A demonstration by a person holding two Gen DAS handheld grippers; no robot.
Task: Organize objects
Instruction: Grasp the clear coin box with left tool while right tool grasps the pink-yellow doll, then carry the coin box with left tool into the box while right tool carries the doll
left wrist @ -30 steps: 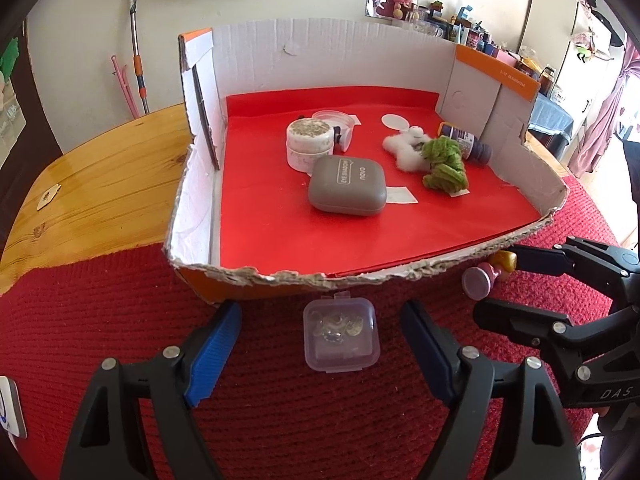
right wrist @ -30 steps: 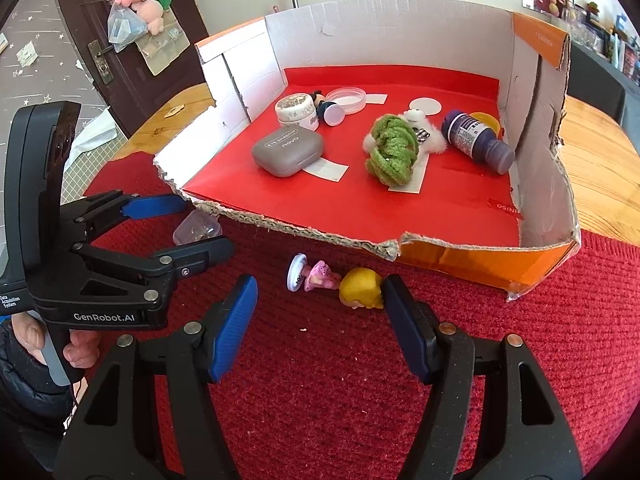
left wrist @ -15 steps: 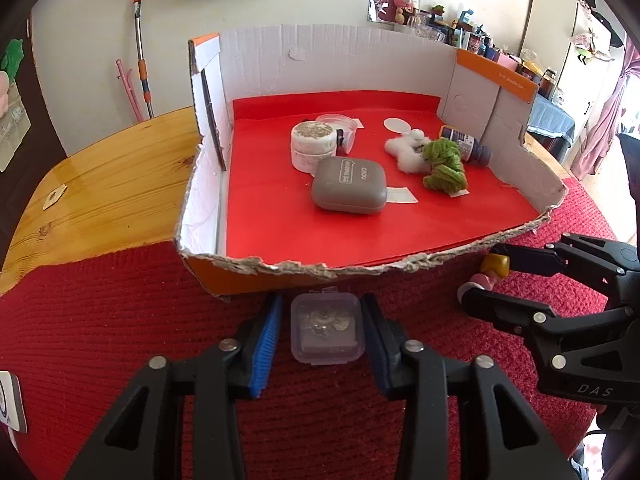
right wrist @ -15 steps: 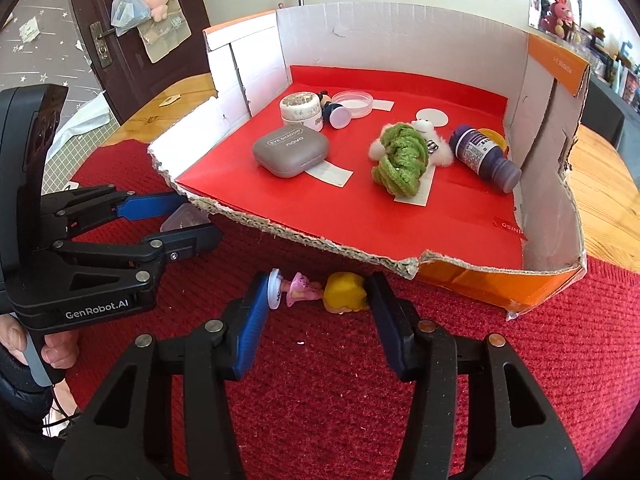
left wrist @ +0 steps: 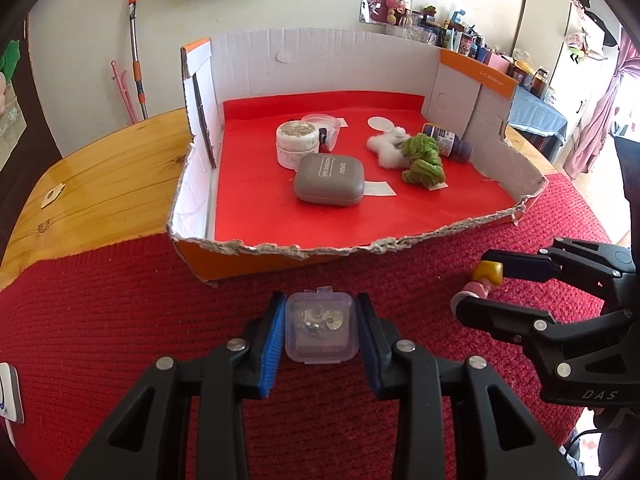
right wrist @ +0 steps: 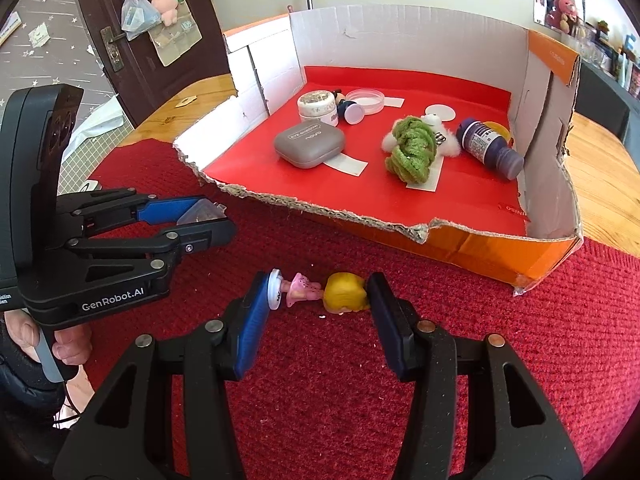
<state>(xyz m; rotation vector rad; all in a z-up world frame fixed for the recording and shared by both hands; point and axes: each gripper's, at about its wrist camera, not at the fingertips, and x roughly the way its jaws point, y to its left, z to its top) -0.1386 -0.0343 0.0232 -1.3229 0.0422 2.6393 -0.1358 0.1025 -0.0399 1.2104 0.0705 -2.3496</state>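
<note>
**Both tools clamped, objects on the red mat**

My left tool [left wrist: 320, 332] grips the clear plastic box [left wrist: 321, 332] on the red mat [left wrist: 120, 320], before the cardboard tray [left wrist: 460, 236]. My right tool [right wrist: 316, 300] pinches the small doll [right wrist: 320, 292] end to end, lying on the mat.

- We saw a small clear lidded box [left wrist: 320, 330] lying flat on the red mat before the tray.
- A toy figure [right wrist: 320, 294], yellow-haired and pink-bodied, lay on its side nearby.
</note>
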